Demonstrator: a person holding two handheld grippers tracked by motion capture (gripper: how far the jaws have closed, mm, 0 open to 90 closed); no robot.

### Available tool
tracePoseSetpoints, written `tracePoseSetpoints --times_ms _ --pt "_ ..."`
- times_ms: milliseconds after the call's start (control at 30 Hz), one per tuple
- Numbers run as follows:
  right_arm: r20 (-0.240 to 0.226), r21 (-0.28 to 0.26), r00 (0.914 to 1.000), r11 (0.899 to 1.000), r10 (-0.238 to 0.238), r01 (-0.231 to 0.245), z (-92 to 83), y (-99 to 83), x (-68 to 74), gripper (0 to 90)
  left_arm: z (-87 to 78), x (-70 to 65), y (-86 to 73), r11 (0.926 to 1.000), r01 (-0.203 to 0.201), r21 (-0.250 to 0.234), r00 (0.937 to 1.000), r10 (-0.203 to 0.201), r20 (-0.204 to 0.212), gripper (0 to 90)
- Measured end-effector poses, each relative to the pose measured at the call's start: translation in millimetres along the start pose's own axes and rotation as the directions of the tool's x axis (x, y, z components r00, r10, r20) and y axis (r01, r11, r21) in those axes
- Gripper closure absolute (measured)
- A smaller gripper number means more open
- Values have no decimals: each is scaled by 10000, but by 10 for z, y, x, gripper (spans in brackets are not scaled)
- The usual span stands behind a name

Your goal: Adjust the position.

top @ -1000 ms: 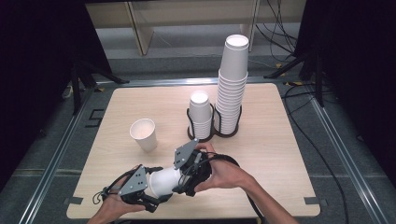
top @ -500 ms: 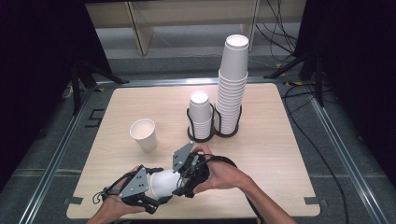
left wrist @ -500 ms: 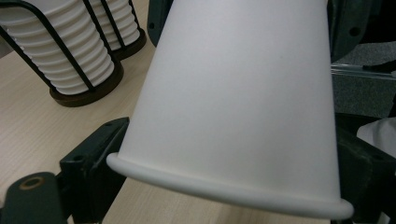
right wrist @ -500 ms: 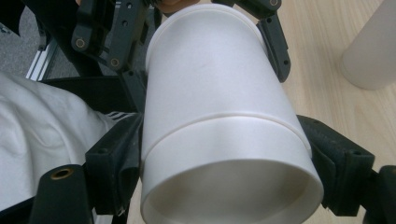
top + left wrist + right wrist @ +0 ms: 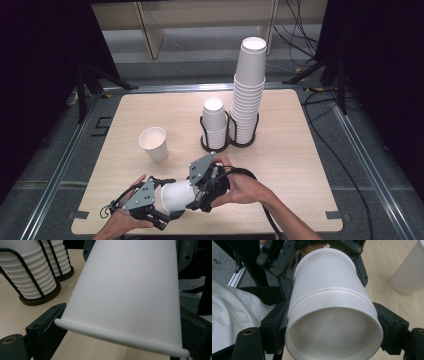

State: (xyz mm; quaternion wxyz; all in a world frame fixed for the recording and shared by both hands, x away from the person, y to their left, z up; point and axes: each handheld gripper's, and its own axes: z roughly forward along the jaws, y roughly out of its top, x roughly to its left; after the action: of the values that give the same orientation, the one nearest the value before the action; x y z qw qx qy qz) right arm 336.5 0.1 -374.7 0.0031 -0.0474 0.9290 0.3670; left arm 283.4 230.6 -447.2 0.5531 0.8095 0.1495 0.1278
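Two black two-jaw grippers meet low over the near edge of the pale wooden table (image 5: 300,165), each at one end of a pair of nested white paper cups (image 5: 176,195) lying on their side in the air between them. From the right gripper view the nested cups (image 5: 332,315) face the camera bottom first, with the rim of the outer cup ringing the inner one halfway along. The right gripper (image 5: 207,192) has its jaws pressed against both flanks of the cup nearer to it, holding it fast. The left gripper (image 5: 150,202) sits at the rim end; in the left gripper view the rolled rim of the outer cup (image 5: 125,335) lies between its two jaws, which have just been opening, and whether the pads press on the wall cannot be told. Farther back on the table, a single white paper cup (image 5: 154,144) stands upright and mouth up, well apart from the hands. Behind it, a black wire double holder (image 5: 227,142) carries a short stack of upturned white cups (image 5: 215,122) and, just beside it, a tall stack (image 5: 248,90).
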Motion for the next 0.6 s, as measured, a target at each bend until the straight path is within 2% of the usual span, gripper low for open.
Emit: tracePoseSetpoints --times_ms 33,67,133,233,267,300,333,367,400,433,467,533,567,600 --pt "-17 3 9998 9998 190 -190 -23 -4 16 243 -3 10 -3 9997 143 -176 9998 -141 120 72" --pt "-57 -68 9997 9997 253 -253 -36 -10 19 243 -25 31 -2 9999 83 -121 9998 -81 190 72" --pt "31 -199 9996 9994 276 -275 -66 -29 8 243 -34 52 -9 9978 415 -523 9987 -399 314 71" --pt "24 -529 9985 9971 549 -547 -129 -47 3 243 -64 85 -5 9928 868 -830 9959 -842 346 73" --pt "68 -589 9982 9965 592 -587 -151 -54 -4 243 -85 94 -1 9930 911 -755 9957 -896 232 79" --pt "137 -655 9977 9957 665 -655 -169 -61 -10 243 -93 109 -7 9887 1078 -1039 9941 -1057 257 97" --pt "271 -804 9967 9940 759 -735 -202 -78 -28 243 -116 118 -2 9888 1131 -969 9935 -1116 209 129" --pt "304 -902 9959 9925 850 -820 -224 -89 -37 243 -119 131 -5 9850 1223 -1217 9924 -1198 280 153" --pt "437 -1104 9921 9875 1179 -1125 -259 -106 -44 243 -142 135 3 9836 1316 -1230 9913 -1301 203 137" --pt "482 -1408 9918 9838 1185 -1107 -287 -122 -72 242 -144 145 3 9784 1448 -1473 9894 -1419 299 139" --pt "516 -1664 9890 9776 1389 -1287 -321 -140 -86 242 -164 155 10 9778 1518 -1443 9884 -1506 195 148" --pt "756 -2283 9862 9653 1474 -1268 -387 -174 -127 242 -157 161 9 9687 1711 -1796 9852 -1694 247 146" --pt "790 -2465 9848 9602 1547 -1310 -404 -183 -132 242 -178 165 14 9688 1808 -1697 9834 -1804 175 146" --pt "803 -2798 9837 9508 1611 -1329 -428 -200 -142 241 -180 170 14 9666 1861 -1763 9824 -1858 182 146"
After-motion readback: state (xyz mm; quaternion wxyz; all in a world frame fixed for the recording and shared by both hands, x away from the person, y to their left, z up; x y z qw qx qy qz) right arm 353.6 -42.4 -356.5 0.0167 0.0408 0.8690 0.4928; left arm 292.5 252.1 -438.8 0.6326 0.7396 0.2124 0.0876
